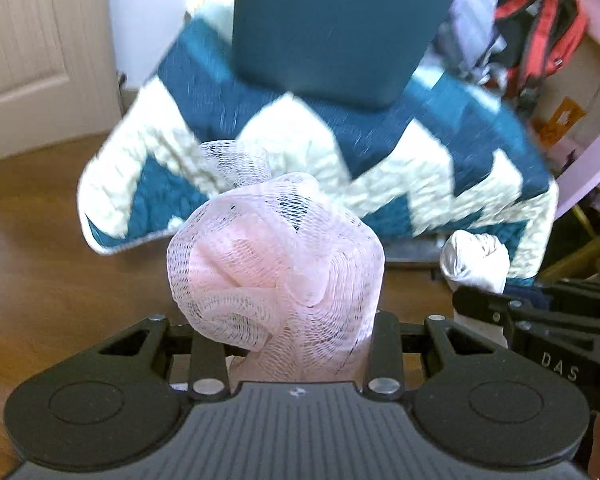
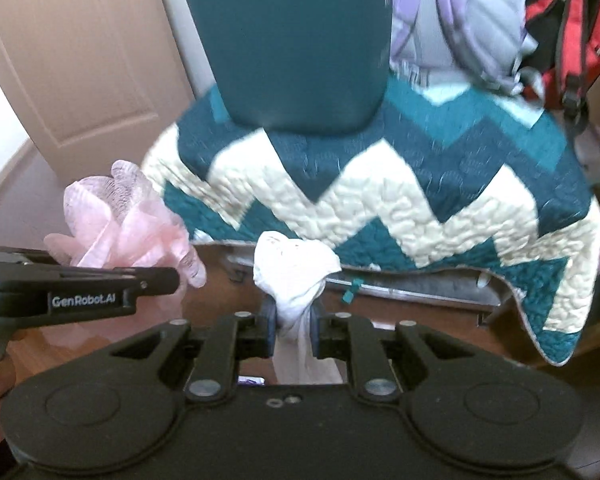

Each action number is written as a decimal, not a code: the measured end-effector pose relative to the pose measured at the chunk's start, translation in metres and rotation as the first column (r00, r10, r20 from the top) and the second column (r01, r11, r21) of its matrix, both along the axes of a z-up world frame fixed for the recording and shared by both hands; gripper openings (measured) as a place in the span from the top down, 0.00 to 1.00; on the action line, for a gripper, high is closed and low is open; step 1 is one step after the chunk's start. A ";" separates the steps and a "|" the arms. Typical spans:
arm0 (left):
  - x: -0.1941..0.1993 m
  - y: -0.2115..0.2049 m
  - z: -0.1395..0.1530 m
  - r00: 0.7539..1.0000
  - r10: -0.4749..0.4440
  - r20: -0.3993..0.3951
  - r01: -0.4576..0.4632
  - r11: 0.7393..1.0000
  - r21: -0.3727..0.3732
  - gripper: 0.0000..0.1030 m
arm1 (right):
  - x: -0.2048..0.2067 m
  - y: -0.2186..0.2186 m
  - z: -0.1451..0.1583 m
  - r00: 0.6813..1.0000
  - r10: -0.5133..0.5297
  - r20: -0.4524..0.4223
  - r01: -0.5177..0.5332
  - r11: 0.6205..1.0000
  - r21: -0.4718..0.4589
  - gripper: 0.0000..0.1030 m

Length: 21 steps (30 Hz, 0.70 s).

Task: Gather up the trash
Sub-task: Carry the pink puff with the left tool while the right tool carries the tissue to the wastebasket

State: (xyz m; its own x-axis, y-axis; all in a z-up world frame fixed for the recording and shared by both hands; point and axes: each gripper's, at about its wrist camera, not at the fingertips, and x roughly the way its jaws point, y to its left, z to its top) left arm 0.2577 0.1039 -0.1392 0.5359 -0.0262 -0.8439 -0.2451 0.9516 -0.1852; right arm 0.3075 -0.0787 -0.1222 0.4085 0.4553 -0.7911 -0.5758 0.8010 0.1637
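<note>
Left wrist view: the left tongs (image 1: 296, 340) are clamped on a pink loofah (image 1: 276, 264) that bulges ahead of the fingers. Beyond stands the teal bin (image 1: 340, 28) on a zigzag quilt (image 1: 380, 168). The quilt's edge lies just ahead, with bare floor (image 1: 40, 240) to the left.

Right wrist view: the right tongs (image 2: 294, 332) pinch a white rag (image 2: 296, 264), narrow. The bin (image 2: 288, 40) is ahead and above. Both pieces seem collected; dropping them in remains.
</note>
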 end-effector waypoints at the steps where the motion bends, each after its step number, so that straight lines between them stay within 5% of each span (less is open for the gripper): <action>1: -0.005 -0.002 0.011 1.000 -0.004 0.018 0.003 1.000 0.004 0.65 | -0.003 -0.002 0.008 1.000 0.001 0.008 -0.001 1.000 0.013 0.86; 21: -0.038 -0.049 0.174 0.939 -0.100 0.329 0.068 0.992 0.107 0.65 | -0.031 -0.025 0.184 0.948 0.002 0.318 -0.057 0.985 0.164 0.86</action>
